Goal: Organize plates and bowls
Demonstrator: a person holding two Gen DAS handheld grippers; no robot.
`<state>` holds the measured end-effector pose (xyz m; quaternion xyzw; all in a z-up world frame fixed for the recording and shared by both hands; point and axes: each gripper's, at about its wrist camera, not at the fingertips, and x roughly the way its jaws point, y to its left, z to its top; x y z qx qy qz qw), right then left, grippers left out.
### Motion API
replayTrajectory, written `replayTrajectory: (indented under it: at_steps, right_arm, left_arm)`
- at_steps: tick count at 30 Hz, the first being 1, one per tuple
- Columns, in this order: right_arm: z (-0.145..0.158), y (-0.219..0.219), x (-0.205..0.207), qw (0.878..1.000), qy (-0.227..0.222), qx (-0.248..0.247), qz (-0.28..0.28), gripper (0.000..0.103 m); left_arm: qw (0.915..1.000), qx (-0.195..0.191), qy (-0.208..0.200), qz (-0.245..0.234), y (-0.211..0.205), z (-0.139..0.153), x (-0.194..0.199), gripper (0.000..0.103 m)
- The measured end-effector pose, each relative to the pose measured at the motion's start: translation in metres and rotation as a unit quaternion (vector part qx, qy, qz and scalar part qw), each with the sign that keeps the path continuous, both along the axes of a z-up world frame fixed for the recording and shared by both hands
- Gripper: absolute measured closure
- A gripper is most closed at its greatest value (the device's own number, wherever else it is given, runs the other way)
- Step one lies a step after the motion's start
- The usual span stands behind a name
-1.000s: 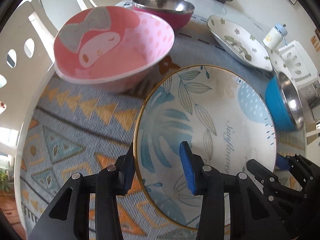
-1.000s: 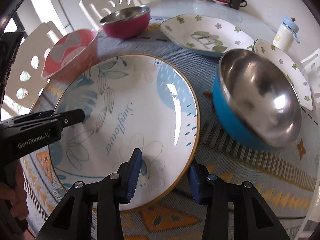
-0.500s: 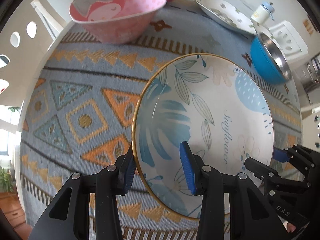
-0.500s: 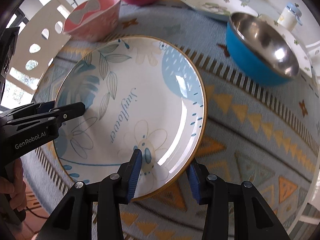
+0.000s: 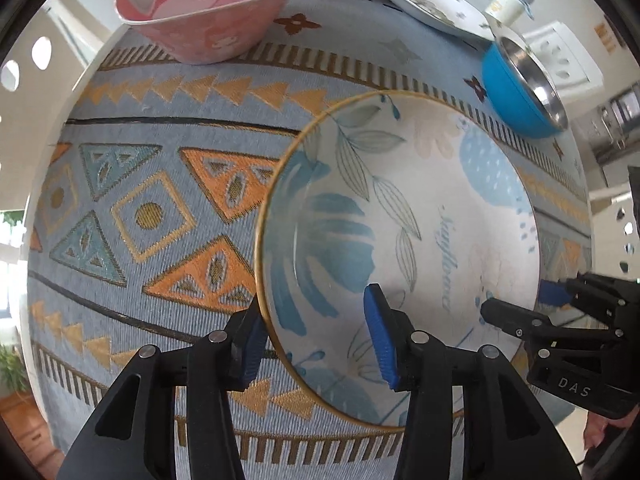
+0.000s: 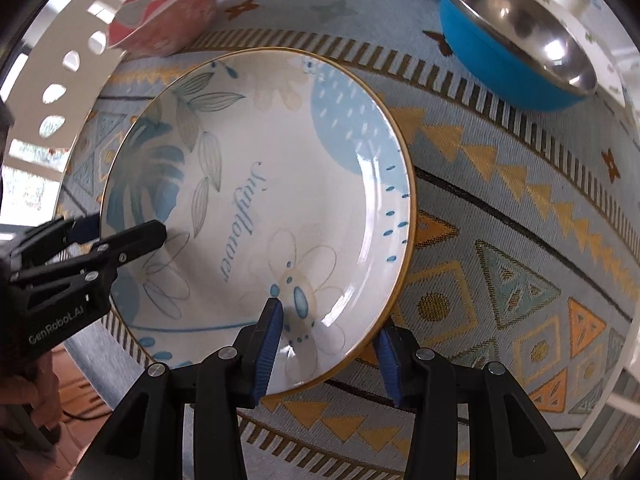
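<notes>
Floral plate [image 6: 256,200] lies on patterned tablecloth [image 5: 152,208]. Left gripper [image 5: 312,344] straddles plate's left rim, jaws just widened, pads look clear of rim, hard to tell. Right gripper [image 6: 328,344] clamps plate's opposite rim. Since earlier, plate came nearer the table edge. Beyond plate: pink bowl [image 5: 212,8], blue bowl [image 6: 516,40], apart.

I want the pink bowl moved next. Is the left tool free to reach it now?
Probably not yet: the left tool, jaws just opening, straddles the plate rim. Bare cloth leads to the pink bowl.
</notes>
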<state>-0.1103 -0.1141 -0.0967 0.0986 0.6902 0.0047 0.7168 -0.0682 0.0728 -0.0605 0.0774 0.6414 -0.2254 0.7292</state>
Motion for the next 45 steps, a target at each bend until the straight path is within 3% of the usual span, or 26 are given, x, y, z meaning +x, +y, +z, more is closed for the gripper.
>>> replayTrajectory:
  at_steps: [8, 12, 18, 22, 26, 29, 33, 37, 40, 45]
  right_arm:
    - [-0.001, -0.019, 0.021, 0.999, 0.001, 0.001, -0.047, 0.058]
    - [-0.003, -0.018, 0.039, 0.999, 0.005, -0.008, -0.039, 0.046]
    - [-0.008, -0.015, 0.048, 0.999, 0.010, -0.012, -0.047, 0.044]
    - [-0.012, -0.023, 0.047, 0.999, 0.010, 0.005, -0.043, 0.036]
    - [-0.013, -0.017, 0.045, 0.999, 0.017, 0.015, -0.045, 0.036]
    - [-0.016, -0.022, 0.040, 0.998, 0.015, 0.042, -0.033, 0.035]
    - [-0.017, -0.024, 0.039, 0.999, 0.007, 0.023, -0.047, 0.035]
    - [-0.015, -0.020, 0.042, 0.998, 0.001, 0.026, -0.049, 0.035]
    - [-0.014, -0.014, 0.042, 1.000, 0.010, 0.013, -0.020, 0.036]
    - [-0.011, -0.025, 0.036, 0.999, 0.005, 0.023, -0.040, 0.035]
  left_arm:
    - [0.9998, 0.011, 0.005, 0.016, -0.007, 0.002, 0.018, 0.059]
    - [0.9999, 0.015, 0.002, 0.000, -0.014, 0.001, 0.018, 0.058]
    - [0.9999, 0.003, -0.004, -0.012, -0.025, -0.002, 0.018, 0.055]
    - [0.9998, -0.002, -0.005, -0.018, -0.026, -0.002, 0.017, 0.055]
    - [0.9999, 0.008, 0.001, -0.014, -0.030, -0.005, 0.021, 0.051]
    - [0.9998, -0.013, 0.004, 0.011, -0.023, -0.006, 0.024, 0.051]
    - [0.9996, -0.025, 0.011, 0.000, -0.020, -0.005, 0.026, 0.051]
    - [0.9997, -0.011, 0.021, 0.003, -0.021, -0.003, 0.029, 0.051]
    - [0.9995, -0.009, 0.025, 0.016, -0.021, -0.003, 0.032, 0.051]
    - [0.9996, 0.018, 0.014, 0.016, -0.022, 0.000, 0.038, 0.051]
